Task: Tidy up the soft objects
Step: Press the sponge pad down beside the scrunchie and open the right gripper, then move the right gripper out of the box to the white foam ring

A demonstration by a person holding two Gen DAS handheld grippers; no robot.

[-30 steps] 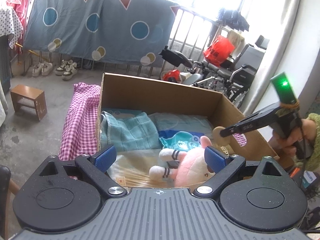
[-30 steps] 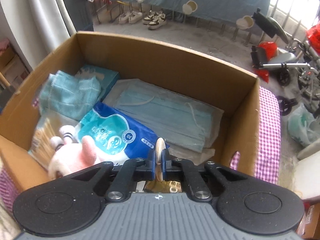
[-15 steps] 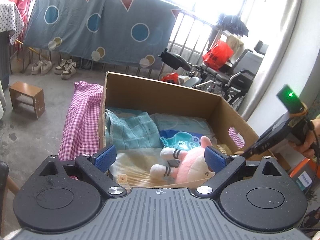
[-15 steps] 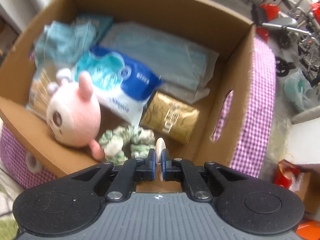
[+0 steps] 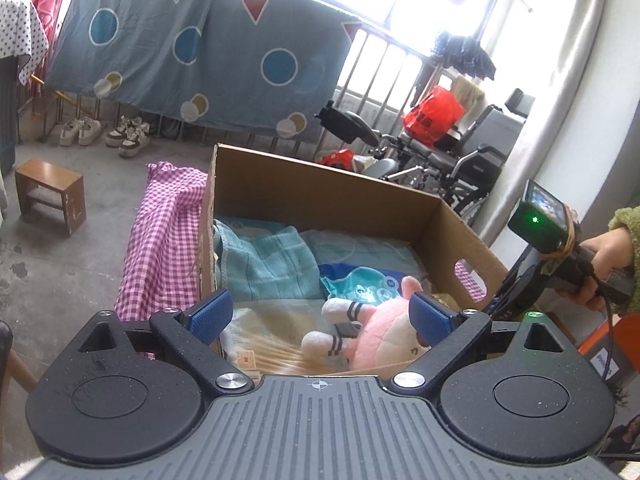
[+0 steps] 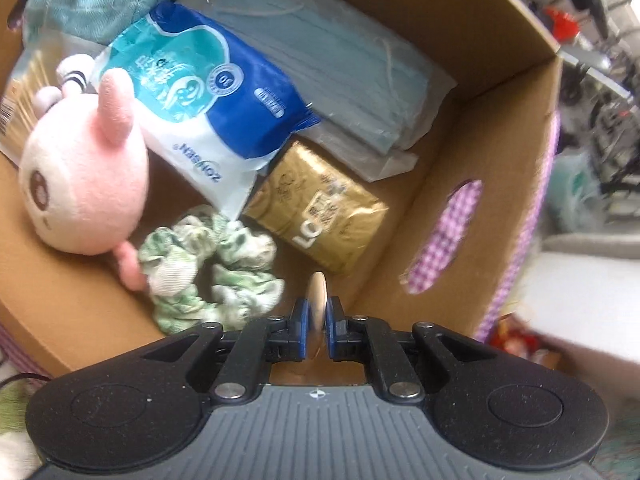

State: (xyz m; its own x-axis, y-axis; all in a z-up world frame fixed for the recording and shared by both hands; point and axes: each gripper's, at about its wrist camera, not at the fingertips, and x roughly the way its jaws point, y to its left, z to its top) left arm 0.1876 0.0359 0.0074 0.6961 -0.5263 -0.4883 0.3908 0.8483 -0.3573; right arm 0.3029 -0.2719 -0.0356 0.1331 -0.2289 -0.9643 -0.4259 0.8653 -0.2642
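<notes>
A cardboard box (image 5: 320, 184) (image 6: 472, 128) holds soft things: a pink plush rabbit (image 5: 384, 340) (image 6: 84, 184), a blue tissue pack (image 6: 208, 92), a stack of face masks (image 6: 336, 52), a teal cloth (image 5: 264, 264), a gold packet (image 6: 320, 208) and a green-white scrunchie (image 6: 208, 264). My right gripper (image 6: 316, 316) is shut on a thin beige round pad (image 6: 318, 292), held edge-on over the box's near right corner. My left gripper (image 5: 320, 312) is open and empty before the box's near wall. The right gripper also shows in the left wrist view (image 5: 520, 280).
The box sits on a pink checked cloth (image 5: 160, 240). A wooden stool (image 5: 50, 194) stands on the floor at left. Wheelchairs (image 5: 440, 160) and a hanging blue sheet (image 5: 200, 60) are behind the box.
My right gripper has tipped down and moved nearer over the box's front right corner, still holding the pad. The left gripper has barely moved.
</notes>
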